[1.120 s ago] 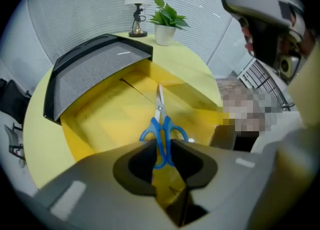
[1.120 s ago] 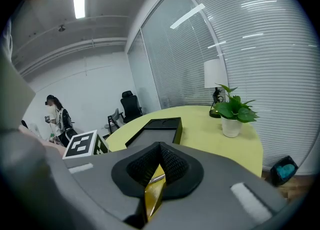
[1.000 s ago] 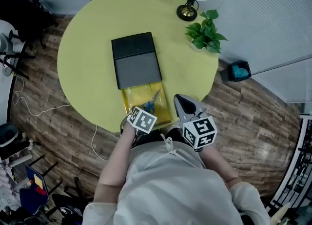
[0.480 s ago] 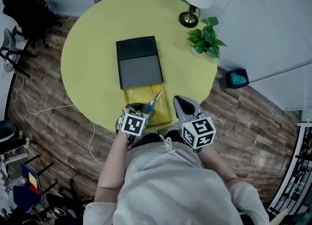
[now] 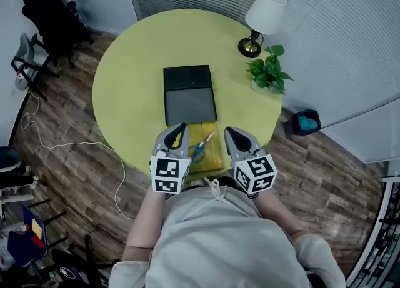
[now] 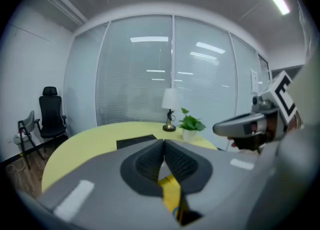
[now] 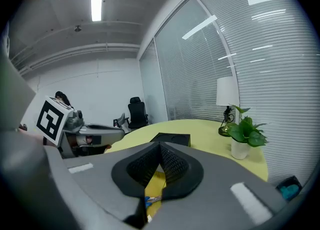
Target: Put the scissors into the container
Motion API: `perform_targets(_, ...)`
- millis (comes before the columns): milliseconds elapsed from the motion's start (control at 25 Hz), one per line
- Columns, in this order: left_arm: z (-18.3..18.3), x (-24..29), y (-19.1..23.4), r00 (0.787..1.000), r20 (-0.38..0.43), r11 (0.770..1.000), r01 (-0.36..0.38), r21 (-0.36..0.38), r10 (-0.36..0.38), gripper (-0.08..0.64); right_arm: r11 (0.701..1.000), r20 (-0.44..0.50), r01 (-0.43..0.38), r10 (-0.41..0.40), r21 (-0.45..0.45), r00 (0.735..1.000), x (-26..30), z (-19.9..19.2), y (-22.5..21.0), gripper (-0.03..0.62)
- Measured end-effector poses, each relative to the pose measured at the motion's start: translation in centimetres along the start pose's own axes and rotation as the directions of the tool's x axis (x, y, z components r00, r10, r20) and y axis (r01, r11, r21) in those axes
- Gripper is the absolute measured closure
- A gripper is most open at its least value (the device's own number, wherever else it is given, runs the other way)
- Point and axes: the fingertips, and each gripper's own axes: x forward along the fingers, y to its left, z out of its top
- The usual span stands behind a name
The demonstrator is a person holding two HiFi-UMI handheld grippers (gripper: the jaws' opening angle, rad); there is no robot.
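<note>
Jaws of the left gripper [image 6: 164, 143] are shut, pad against pad, and nothing is held between them. Jaws of the right gripper [image 7: 160, 146] are likewise seen closed and empty. In the head view the left gripper [image 5: 180, 129] and the right gripper [image 5: 230, 132] are held side by side over the near edge of the counter [image 5: 131, 87], both pointed away from the person.

Between and below them the scissors [image 5: 201, 147] are found, lying flat in the yellow tray [image 5: 215, 155] that sticks out of the near end of the black container [image 5: 189, 95]. The long axis of the scissors is set on a slant: the blue handles lie nearer the person and toward the left gripper, while the blades point away and to the right, toward the right gripper's tip. In each gripper view only a strip of the tray is glimpsed under the closed pads, with a bit of the scissors [image 7: 150, 199] visible beneath the right one.

Neither gripper is judged much nearer. The scissors are judged to be already inside the tray, so a push on the tray may be what is called for.
</note>
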Motion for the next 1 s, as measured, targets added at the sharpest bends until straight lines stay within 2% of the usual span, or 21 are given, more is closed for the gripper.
perform_targets(160,3.6,-2.5,1.6,0.985,0.153,0.997,-0.078,-0.009,0.078,0.554,1.0,0.03,-0.004,0.005,-0.008,1.0,0.3,1.0,0.5,0.592)
perform_targets(320,5.5,-4.2,2.2,0.966,0.222,0.99,-0.139,0.02,0.131,0.554,1.0,0.075,0.001,0.0,-0.017,0.997,0.2,2.1,0.9,0.592)
perform_targets(600,6.2,-4.3,1.6,0.963,0.253,0.994,-0.106,0.033,0.094,0.554,0.999,0.08,-0.001,0.005,-0.045,0.997,0.7,2.7,1.3,0.592)
perform_targets(1000,6.3,-4.4,2.6,0.96,0.255,0.992,-0.125,0.009,0.119,0.554,0.997,0.062,0.0,0.005,-0.073,0.998,0.8,2.7,1.7,0.592)
